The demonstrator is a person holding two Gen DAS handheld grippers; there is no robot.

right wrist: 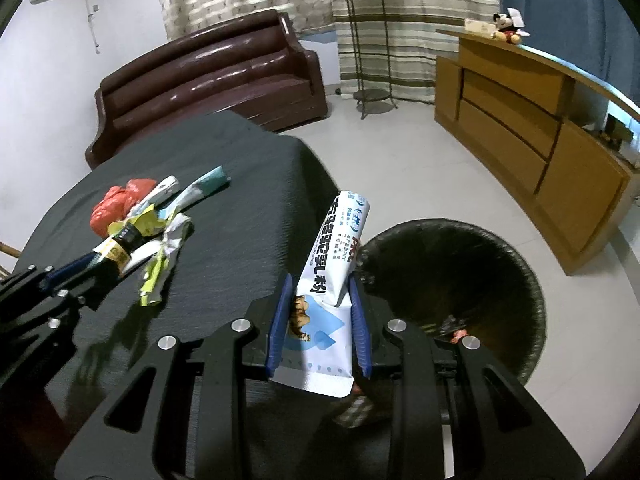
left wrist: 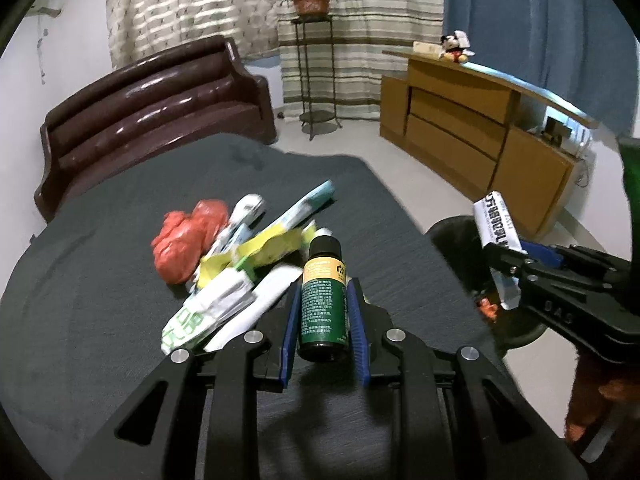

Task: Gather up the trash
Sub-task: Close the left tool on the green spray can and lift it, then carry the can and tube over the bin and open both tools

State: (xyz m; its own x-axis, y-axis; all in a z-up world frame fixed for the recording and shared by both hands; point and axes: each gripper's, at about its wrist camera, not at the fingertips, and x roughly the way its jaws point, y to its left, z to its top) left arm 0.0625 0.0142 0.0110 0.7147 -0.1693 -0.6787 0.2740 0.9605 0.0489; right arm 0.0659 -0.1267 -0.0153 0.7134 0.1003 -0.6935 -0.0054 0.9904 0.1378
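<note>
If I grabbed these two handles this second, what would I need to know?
Left gripper: shut on the small dark bottle, over the table.
Right gripper: shut on the white milk-powder sachet, beside the black-lined bin on the floor.
Done: some trash seems to lie in the bin.
Left: drop both items in, then collect the wrapper pile and red bag.

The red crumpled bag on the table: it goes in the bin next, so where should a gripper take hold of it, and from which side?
Grip the red crumpled bag across its raised, bunched lump, coming down from above on its outer side, away from the wrapper pile. The wrappers crowd its other side, while the table beside the outer side is bare cloth. Probably any fold pinches; both grippers are full now.
</note>
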